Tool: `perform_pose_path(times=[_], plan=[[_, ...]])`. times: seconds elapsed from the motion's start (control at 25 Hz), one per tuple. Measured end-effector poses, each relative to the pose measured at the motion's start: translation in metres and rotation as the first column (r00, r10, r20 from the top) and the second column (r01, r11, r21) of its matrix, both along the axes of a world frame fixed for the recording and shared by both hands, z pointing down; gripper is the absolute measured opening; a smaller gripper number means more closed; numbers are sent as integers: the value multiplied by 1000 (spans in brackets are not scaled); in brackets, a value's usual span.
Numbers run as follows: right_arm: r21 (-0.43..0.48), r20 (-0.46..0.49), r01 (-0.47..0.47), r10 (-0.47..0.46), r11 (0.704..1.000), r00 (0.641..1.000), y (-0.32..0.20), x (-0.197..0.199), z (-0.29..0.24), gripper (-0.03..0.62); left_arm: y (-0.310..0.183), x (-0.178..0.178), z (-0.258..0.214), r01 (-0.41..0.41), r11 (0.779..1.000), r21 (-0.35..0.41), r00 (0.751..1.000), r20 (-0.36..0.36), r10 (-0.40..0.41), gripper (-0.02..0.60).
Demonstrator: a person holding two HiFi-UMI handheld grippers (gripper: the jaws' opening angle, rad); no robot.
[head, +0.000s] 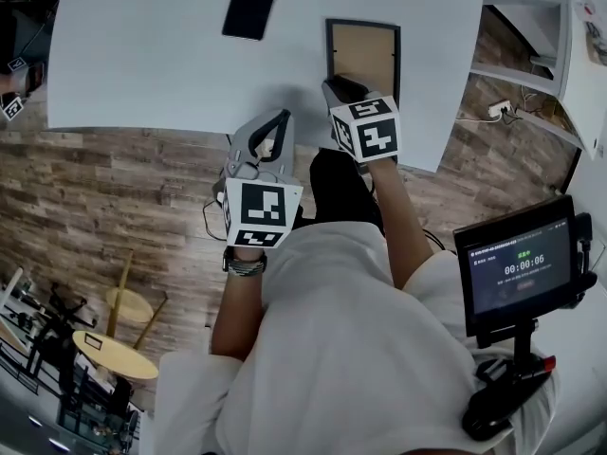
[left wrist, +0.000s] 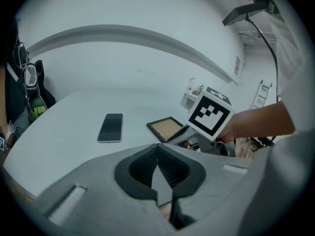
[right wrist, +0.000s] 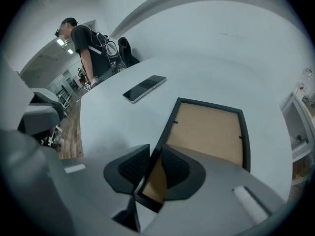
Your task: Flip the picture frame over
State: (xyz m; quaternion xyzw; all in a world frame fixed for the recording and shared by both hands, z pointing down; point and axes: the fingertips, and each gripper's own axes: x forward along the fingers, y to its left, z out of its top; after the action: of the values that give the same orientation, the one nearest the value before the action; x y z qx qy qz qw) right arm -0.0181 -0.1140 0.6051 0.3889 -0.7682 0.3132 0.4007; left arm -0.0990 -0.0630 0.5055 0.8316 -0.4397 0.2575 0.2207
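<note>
The picture frame (head: 363, 53) lies flat on the white table (head: 142, 55), brown backing up inside a black rim. My right gripper (head: 343, 87) is at its near left corner. In the right gripper view the frame's (right wrist: 209, 131) left rail runs between the two pads, and the right gripper (right wrist: 153, 162) is shut on that rail. My left gripper (head: 275, 121) hovers over the table's front edge, left of the frame and apart from it. Its jaws (left wrist: 158, 168) are shut on nothing. The left gripper view shows the frame (left wrist: 166, 127) beyond the right gripper's marker cube (left wrist: 209, 115).
A dark phone (head: 252, 3) lies on the table to the left of the frame. A screen on a stand (head: 520, 268) is at my right. White shelving (head: 531, 36) stands past the table's right edge. A person (right wrist: 82, 43) stands at the far side.
</note>
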Motion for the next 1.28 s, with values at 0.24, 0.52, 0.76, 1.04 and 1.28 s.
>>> perform_pose_path(times=[0.24, 0.52, 0.76, 1.04, 1.28], plan=[[-64, 71, -58, 62, 996, 996, 1, 2, -1, 60, -3, -5, 1, 5, 1000, -2, 1000, 8, -5, 6], [-82, 113, -61, 70, 995, 991, 1, -2, -3, 43, -12, -13, 3, 14, 1000, 12, 1000, 22, -14, 6], [-94, 186, -68, 84, 993, 979, -6, -10, -14, 41, -18, -18, 3, 15, 1000, 20, 999, 29, -15, 6], [-102, 280, -24, 52, 995, 958, -1, -27, -34, 41, -21, -24, 5, 12, 1000, 23, 999, 41, -13, 6], [-117, 312, 61, -22, 991, 950, 15, -40, -44, 41, -24, -31, 7, -11, 999, 34, 998, 57, 9, 6]])
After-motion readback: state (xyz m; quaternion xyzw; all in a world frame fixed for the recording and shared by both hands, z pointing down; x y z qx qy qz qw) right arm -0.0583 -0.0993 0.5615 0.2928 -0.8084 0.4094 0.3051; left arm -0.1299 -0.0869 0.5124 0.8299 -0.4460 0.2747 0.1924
